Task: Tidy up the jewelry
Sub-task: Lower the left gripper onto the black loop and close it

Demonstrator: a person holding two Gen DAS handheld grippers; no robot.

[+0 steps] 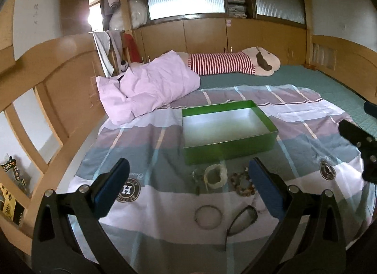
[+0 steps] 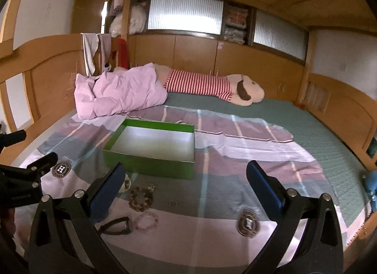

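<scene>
Bedroom clutter around the bed

A pink quilt (image 1: 148,85) lay bunched near the wooden headboard (image 1: 59,80); beyond the quilt a striped plush toy (image 1: 235,63) stretched along the cabinets (image 1: 205,36).

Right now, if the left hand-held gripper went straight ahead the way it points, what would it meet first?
Probably the jewelry on the bedspread: the left hand-held gripper, open and empty, frames a pale bracelet and a beaded bracelet. Beyond them stands the green box. Depth is uncertain, so it might pass over them to the box.
</scene>
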